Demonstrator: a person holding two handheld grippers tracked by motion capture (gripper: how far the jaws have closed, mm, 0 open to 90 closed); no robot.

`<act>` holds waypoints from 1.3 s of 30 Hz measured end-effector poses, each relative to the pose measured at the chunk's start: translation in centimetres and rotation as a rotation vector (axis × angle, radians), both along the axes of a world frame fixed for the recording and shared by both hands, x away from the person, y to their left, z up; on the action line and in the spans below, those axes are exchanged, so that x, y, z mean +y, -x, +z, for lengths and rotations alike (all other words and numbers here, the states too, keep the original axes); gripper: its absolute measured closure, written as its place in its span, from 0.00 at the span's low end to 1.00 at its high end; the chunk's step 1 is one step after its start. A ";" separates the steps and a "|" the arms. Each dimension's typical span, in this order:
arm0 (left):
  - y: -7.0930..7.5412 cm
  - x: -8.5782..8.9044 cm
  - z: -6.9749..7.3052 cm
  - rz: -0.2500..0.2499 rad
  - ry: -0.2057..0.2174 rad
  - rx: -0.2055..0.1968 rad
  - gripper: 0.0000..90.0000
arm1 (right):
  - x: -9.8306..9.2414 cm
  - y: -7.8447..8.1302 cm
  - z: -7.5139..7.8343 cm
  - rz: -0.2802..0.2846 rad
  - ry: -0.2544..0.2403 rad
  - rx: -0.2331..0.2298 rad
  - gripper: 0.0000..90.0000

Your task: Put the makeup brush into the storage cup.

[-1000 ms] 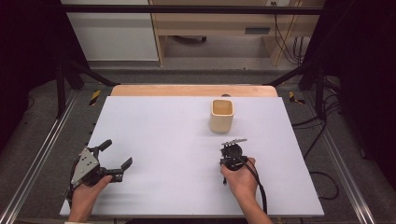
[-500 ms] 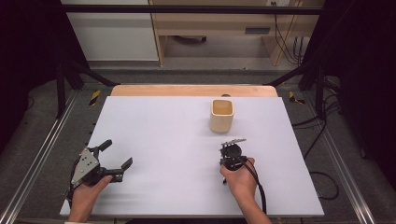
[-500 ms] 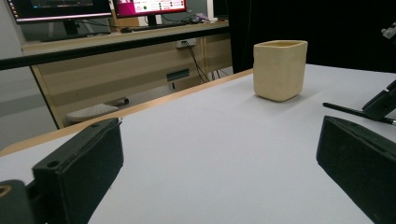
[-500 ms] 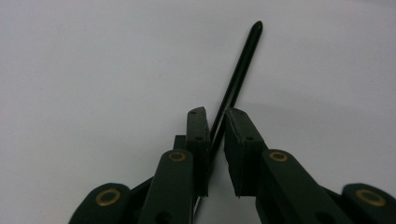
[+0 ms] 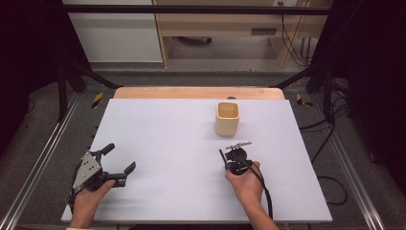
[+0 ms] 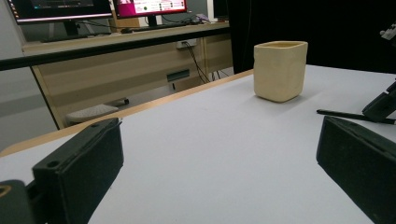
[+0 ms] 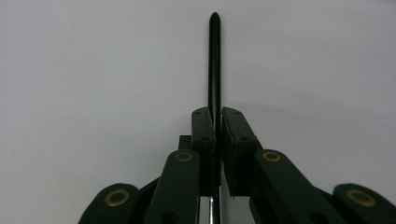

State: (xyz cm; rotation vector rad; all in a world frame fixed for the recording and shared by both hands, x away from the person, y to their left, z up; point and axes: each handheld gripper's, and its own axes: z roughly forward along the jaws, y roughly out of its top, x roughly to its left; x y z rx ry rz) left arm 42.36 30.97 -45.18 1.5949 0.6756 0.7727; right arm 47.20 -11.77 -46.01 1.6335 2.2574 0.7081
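The left hand-held gripper (image 5: pixel 116 162) rested on the white counter (image 5: pixel 163 143) with jaws spread wide and empty. Right of it, the right hand-held gripper (image 7: pixel 217 114) had just been closing and pinched a slim black pen (image 7: pixel 214 60) lying near the beige cup (image 5: pixel 227 118). Its own view showed that grip plainly, while from above the pen was hard to make out.

No text, label, brand, number or sign can be read. On the monitors (image 6: pixel 107 7) behind the beige cup (image 6: pixel 279 70), the writing is too blurred.
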 end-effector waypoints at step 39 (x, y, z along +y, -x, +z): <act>-1.1 -10.0 7.9 -0.137 -0.246 -0.118 0.02 | -3.6 -4.0 10.9 0.520 0.181 -0.038 0.93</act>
